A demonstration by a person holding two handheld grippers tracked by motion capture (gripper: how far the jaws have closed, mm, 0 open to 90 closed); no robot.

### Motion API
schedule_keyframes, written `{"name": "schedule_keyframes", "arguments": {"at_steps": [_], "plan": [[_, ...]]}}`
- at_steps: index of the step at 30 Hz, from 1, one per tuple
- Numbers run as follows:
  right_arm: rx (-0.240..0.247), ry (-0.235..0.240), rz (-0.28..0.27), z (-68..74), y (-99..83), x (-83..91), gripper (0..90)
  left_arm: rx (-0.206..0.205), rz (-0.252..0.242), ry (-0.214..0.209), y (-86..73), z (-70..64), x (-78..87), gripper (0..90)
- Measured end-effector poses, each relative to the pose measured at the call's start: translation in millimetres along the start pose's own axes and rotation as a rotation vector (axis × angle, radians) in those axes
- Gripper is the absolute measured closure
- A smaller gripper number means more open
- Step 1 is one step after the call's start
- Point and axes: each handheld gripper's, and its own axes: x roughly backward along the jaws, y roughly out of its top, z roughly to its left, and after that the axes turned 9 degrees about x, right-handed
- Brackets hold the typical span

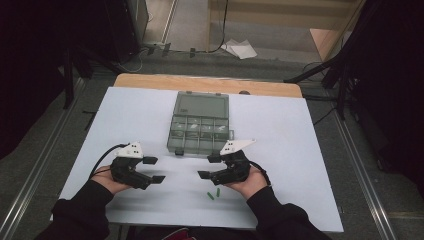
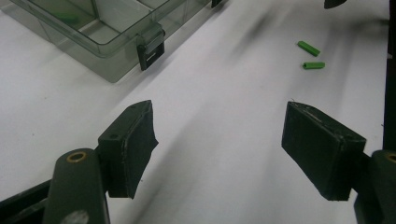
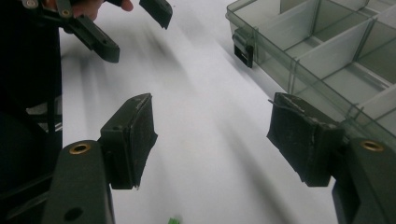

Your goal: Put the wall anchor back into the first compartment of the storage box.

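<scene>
Two small green pegs [image 1: 214,194] lie loose on the white counter [image 1: 300,165], just in front of your right gripper [image 1: 209,166]. Both it and your left gripper [image 1: 154,169] hang released and empty. Nothing is picked up yet; next, likely lower the right gripper over one peg. The clear compartment box [image 1: 199,129] sits open just beyond, nothing blocking.

Pieces: two small green plastic cylindrical pegs [image 1: 214,194], lying flat on the white counter [image 1: 300,150], just beside each other, angled apart.
Box: clear grey plastic compartment organiser [image 1: 199,123], lid open, dark latches facing the person, well apart from the pegs.
</scene>
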Motion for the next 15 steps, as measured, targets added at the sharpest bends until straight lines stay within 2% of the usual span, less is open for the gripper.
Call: {"name": "schedule_keyframes", "arguments": {"at_steps": [15], "plan": [[0.007,0.012,0.025,7.3,-14.6,0.5,32.9,0.004,-0.002,0.003,-0.1,0.7,1.0,24.9]]}}
